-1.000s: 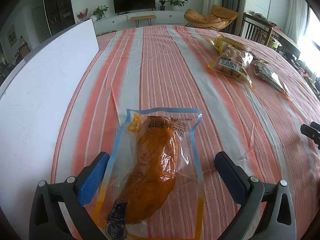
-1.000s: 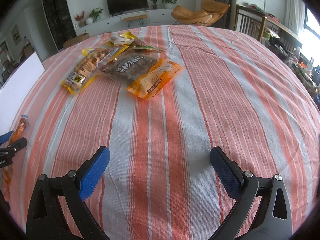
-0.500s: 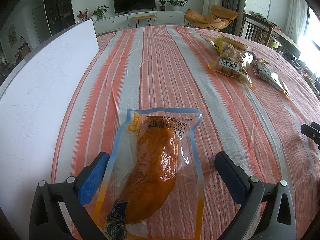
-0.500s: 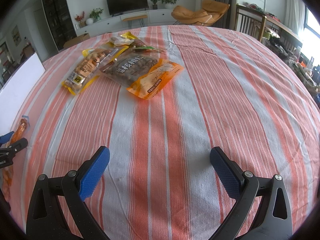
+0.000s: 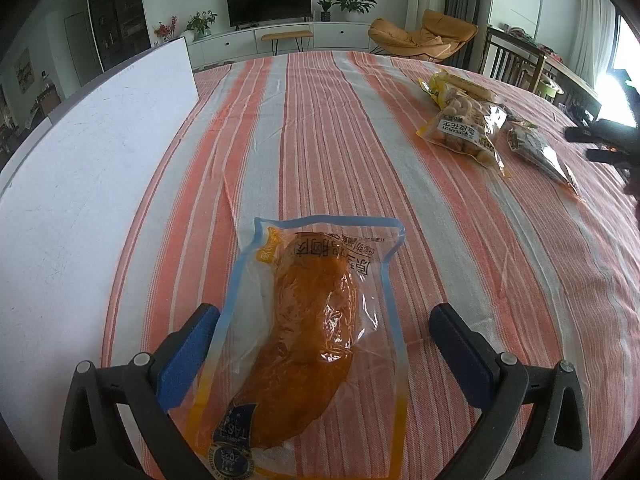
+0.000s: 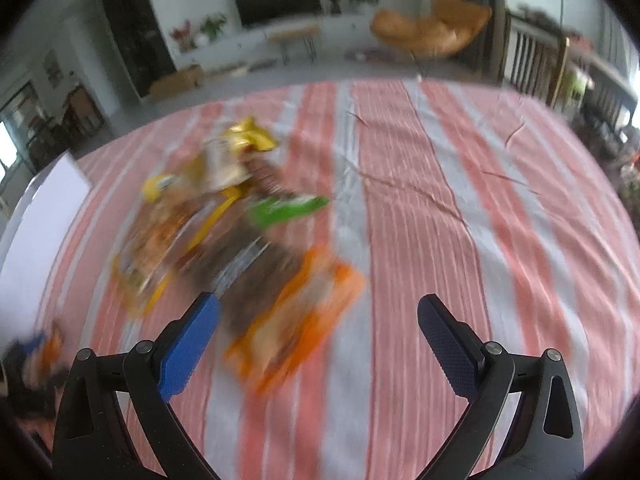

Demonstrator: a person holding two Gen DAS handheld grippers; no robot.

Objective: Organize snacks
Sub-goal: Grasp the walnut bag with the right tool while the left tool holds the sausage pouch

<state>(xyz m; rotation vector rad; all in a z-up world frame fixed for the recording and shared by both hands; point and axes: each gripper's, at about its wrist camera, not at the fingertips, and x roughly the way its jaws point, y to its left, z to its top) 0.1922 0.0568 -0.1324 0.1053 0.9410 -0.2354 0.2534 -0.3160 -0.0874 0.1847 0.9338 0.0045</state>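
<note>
left gripper (image 5: pixel 324 332) jaws wide apart, straddling a clear-packed orange snack pouch (image 5: pixel 316 344) flat on the striped tablecloth (image 5: pixel 340 140), gripping nothing. right gripper (image 6: pixel 320 328) wide apart too, empty, blurred snack bags (image 6: pixel 224 240) ahead-left.

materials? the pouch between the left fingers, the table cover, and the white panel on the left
Pouch: clear glossy plastic film, judging by glare spots and the orange food visible through it; blue and yellow printed border.
Table cover: woven cloth, matte, orange and pale stripes; creases and a visible weave.
White panel: rigid, smooth, matte sheet with faint scuffs; plastic, foam board or painted wood, cannot tell which.
</note>
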